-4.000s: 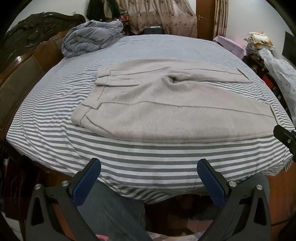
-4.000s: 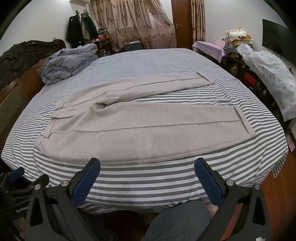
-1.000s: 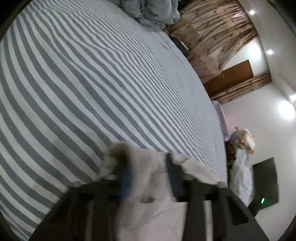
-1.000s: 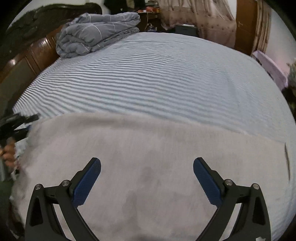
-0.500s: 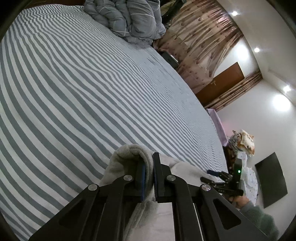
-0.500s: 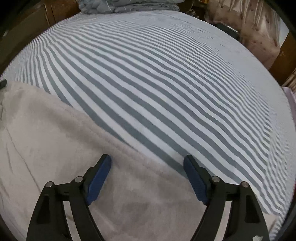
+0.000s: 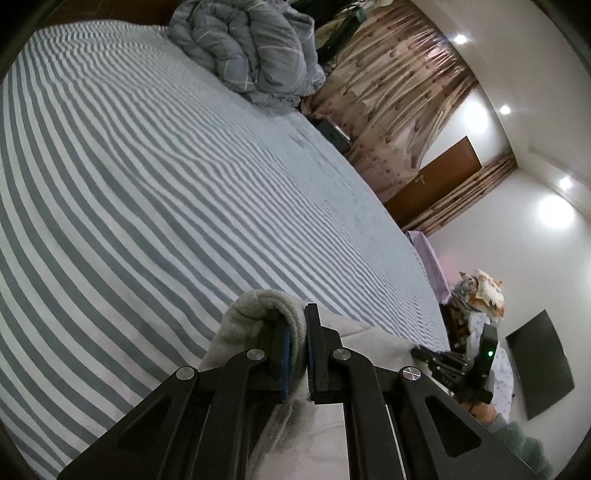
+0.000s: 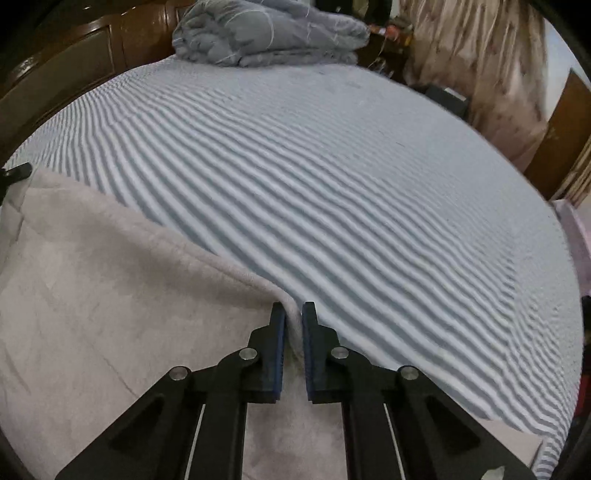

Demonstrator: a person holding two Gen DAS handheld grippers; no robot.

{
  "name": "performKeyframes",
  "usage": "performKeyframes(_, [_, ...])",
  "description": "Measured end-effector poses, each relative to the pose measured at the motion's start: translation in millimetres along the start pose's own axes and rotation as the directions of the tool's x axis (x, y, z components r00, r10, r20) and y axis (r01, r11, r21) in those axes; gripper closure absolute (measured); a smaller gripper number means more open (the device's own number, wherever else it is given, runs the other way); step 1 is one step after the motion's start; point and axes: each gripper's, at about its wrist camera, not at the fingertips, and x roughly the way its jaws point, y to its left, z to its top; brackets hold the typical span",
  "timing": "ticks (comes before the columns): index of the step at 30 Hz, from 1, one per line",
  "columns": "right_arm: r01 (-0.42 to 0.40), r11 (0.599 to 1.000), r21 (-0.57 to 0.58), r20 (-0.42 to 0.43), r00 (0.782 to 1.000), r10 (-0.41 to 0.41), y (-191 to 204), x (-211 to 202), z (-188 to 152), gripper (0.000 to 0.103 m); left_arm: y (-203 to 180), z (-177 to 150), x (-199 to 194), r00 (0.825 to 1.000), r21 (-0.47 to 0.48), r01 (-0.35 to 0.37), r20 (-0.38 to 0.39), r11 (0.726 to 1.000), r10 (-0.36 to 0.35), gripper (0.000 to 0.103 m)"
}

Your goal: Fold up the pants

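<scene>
Light grey fleece pants [image 8: 110, 295] lie on a bed with a grey-and-white striped sheet [image 8: 332, 184]. My left gripper [image 7: 295, 332] is shut on a bunched fold of the pants [image 7: 258, 310] at their left end. My right gripper [image 8: 293, 325] is shut on the far edge of the pants, with cloth pinched between the blue pads. The right gripper also shows in the left wrist view [image 7: 461, 365] at the pants' other end. The left gripper's tip peeks in at the left edge of the right wrist view [image 8: 14, 173].
A folded grey duvet [image 8: 266, 33] lies at the head of the bed by the dark wooden headboard [image 8: 74, 66]. Curtains [image 7: 391, 92] and a wooden door [image 7: 436, 181] are beyond the bed. A cluttered pile [image 7: 480, 295] stands at the right.
My right gripper has closed from wide open onto the far edge of the pants. My left gripper stays shut on the pants and has shifted a little.
</scene>
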Motion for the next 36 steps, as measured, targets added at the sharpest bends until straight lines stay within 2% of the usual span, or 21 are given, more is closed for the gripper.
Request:
performKeyframes(3, [0.021,1.0,-0.009,-0.031,0.999,-0.021,5,18,-2,0.095,1,-2,6,1.0,0.01,-0.029,0.012,1.0,0.028,0.096])
performKeyframes(5, [0.024,1.0,-0.011,-0.059,0.998,-0.024,9,31,-6,0.095,9,-3,15,0.997,-0.002,-0.071,-0.004,0.997,0.071,0.096])
performKeyframes(11, [0.014,1.0,0.006,-0.065,0.998,-0.013,11,42,5,0.091,17,-3,35,0.985,0.029,-0.159,-0.057,0.987,0.161,0.095])
performKeyframes(15, [0.012,0.999,0.035,-0.074,0.997,-0.009,15,44,12,0.086,18,-1,30,0.984,0.005,-0.152,-0.092,0.988,0.152,0.088])
performKeyframes(19, [0.016,0.999,0.047,-0.072,0.997,-0.012,17,46,15,0.085,21,2,16,0.984,0.008,-0.152,-0.095,0.988,0.152,0.086])
performKeyframes(21, [0.019,0.999,0.05,-0.075,0.997,-0.015,20,44,15,0.084,23,4,10,0.981,0.017,-0.173,-0.088,0.985,0.174,0.08])
performKeyframes(23, [0.019,0.999,0.042,-0.079,0.997,-0.016,24,41,18,0.082,29,6,8,0.981,0.02,-0.165,-0.098,0.986,0.166,0.075])
performKeyframes(26, [0.008,1.0,0.024,-0.088,0.996,-0.006,26,37,22,0.077,32,9,19,0.98,0.03,-0.12,-0.157,0.992,0.124,0.072])
performKeyframes(29, [-0.013,1.0,0.004,-0.099,0.995,0.013,26,38,21,0.072,31,8,36,0.971,0.056,-0.072,-0.222,0.996,0.083,0.06])
performKeyframes(32, [-0.028,1.0,-0.004,-0.1,0.995,0.027,22,44,20,0.071,28,11,49,0.971,0.088,-0.052,-0.227,0.995,0.07,0.054])
performKeyframes(36, [-0.052,0.997,0.047,-0.089,0.994,0.057,14,52,23,0.07,22,14,57,0.964,0.083,-0.065,-0.251,0.994,0.084,0.05])
